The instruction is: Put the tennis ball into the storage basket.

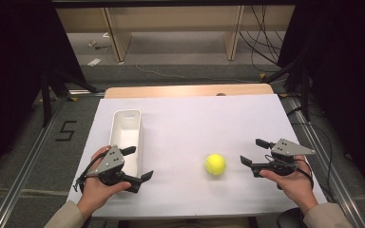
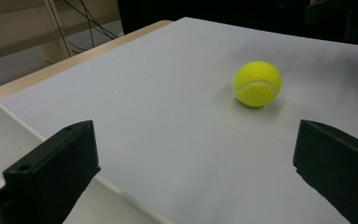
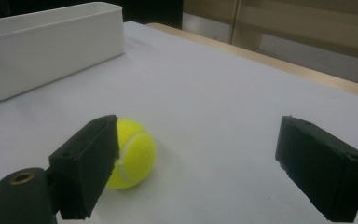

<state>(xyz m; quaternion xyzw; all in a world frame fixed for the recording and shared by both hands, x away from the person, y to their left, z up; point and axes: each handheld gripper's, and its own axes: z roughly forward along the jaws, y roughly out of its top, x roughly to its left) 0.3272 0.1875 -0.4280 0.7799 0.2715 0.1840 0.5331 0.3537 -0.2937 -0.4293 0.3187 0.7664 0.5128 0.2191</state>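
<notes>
One Yellow Ball and One White Box

One long white box (image 1: pixel 126 137) sits on the left part of the worktop (image 1: pixel 195 123). It has tall thin walls and round corners, and its open top faces up. From above, the inside looks white and bare. In the right tool view the box (image 3: pixel 46 46) stands far back, and its inside is hidden behind its wall.

The ball (image 1: pixel 215 164) is bright yellow and fuzzy, with a pale curved line running over it. It is a tennis ball. It rests on the white worktop, right of the box and well apart from it, toward the near edge. It lies between the two tools, closer to the right one.

The left tool (image 1: pixel 139 164) is held in the person's left hand (image 1: pixel 97 187), just beside the near end of the box. Its two black jaws stand wide apart with nothing between them. In the left tool view the ball (image 2: pixel 257 84) lies farther off on the worktop, past the jaws.

The right tool (image 1: pixel 253 152) is held in the right hand (image 1: pixel 292 180) and points toward the ball. Its jaws are wide apart too. In the right tool view the ball (image 3: pixel 130 154) sits just behind one jaw, partly hidden by it. I cannot tell if that jaw touches the ball.
</notes>
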